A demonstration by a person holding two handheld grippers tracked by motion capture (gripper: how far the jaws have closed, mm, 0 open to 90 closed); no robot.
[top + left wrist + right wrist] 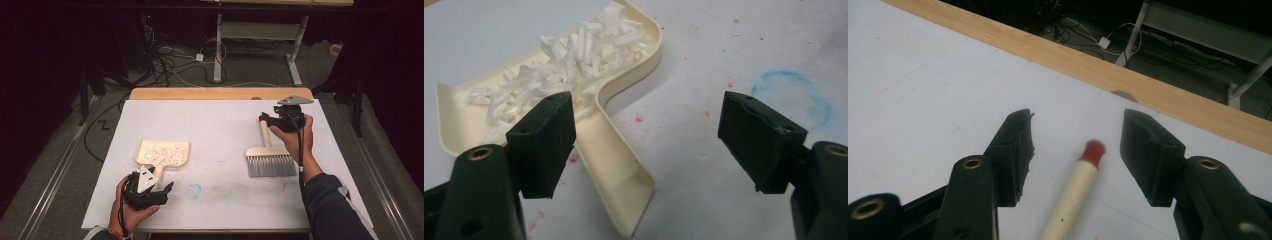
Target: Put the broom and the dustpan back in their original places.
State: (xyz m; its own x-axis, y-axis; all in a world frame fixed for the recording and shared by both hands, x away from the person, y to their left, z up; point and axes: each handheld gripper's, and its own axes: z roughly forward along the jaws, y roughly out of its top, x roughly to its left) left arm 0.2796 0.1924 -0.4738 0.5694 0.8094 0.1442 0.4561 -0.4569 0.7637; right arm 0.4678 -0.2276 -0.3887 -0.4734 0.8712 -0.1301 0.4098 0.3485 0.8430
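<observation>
A cream dustpan point(162, 152) holding white paper shreds point(574, 55) lies at the near left of the white board. Its handle point(619, 180) points toward my left gripper point(162, 186), which stands open, the handle lying between the jaws close to the left one and untouched. At the right lies a hand brush point(270, 162) with grey bristles and a cream handle point(1073, 195) ending in a red tip point(1092, 150). My right gripper point(1077, 120) is open around that tip, both pads clear of the handle.
The white board point(220, 120) covers a wooden table whose far edge point(220, 93) shows behind it. A blue ring stain point(194, 190) and small red specks mark the board near the left gripper. Cables and a desk frame lie on the floor beyond.
</observation>
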